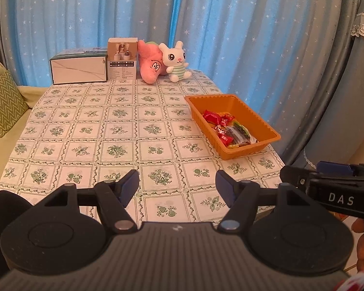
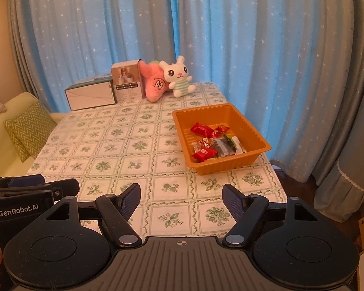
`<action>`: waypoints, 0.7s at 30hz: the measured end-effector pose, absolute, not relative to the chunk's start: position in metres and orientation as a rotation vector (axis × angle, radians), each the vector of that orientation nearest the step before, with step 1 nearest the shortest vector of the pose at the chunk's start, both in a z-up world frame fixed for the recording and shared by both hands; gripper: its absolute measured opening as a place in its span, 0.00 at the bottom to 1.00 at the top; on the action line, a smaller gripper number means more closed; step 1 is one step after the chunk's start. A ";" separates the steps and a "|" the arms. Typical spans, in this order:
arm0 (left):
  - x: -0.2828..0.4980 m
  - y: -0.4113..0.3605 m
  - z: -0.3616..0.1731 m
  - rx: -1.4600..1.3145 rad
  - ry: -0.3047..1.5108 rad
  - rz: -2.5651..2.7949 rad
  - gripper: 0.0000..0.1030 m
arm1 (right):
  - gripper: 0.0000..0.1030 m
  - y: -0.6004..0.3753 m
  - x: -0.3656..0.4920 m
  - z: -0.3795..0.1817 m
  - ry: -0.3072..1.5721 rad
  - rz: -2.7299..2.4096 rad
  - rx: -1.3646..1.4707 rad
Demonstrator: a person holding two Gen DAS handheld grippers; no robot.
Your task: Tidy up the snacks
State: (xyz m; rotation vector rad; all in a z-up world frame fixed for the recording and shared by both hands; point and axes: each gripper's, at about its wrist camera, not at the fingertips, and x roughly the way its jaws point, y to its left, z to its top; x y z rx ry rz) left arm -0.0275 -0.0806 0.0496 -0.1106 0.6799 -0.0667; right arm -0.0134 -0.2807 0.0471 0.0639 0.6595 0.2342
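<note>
An orange tray [image 1: 252,111] [image 2: 251,126] sits on the right side of the table and holds several wrapped snacks [image 1: 227,127] [image 2: 212,143], mostly red, some clear and green. My left gripper [image 1: 177,189] is open and empty, above the near table edge, left of and in front of the tray. My right gripper [image 2: 182,200] is open and empty, just in front of the tray. Each gripper shows at the edge of the other's view: the right one in the left wrist view [image 1: 327,189], the left one in the right wrist view [image 2: 31,191].
The table has a white cloth with green flower squares [image 1: 114,131] [image 2: 123,145]. At its far end stand a white box [image 1: 77,69], a taller box [image 1: 122,59], a pink plush [image 1: 150,63] and a white rabbit plush [image 1: 176,60]. A sofa with a green cushion [image 1: 2,104] is at left. Blue curtains hang behind.
</note>
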 end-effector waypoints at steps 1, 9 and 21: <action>-0.027 -0.081 0.050 -0.111 0.680 -0.068 0.66 | 0.72 -0.281 -0.013 0.047 0.659 0.234 0.063; -0.028 -0.081 0.050 -0.111 0.680 -0.069 0.66 | 0.72 -0.280 -0.014 0.045 0.660 0.235 0.063; -0.028 -0.081 0.049 -0.106 0.682 -0.070 0.66 | 0.72 -0.281 -0.014 0.044 0.660 0.233 0.066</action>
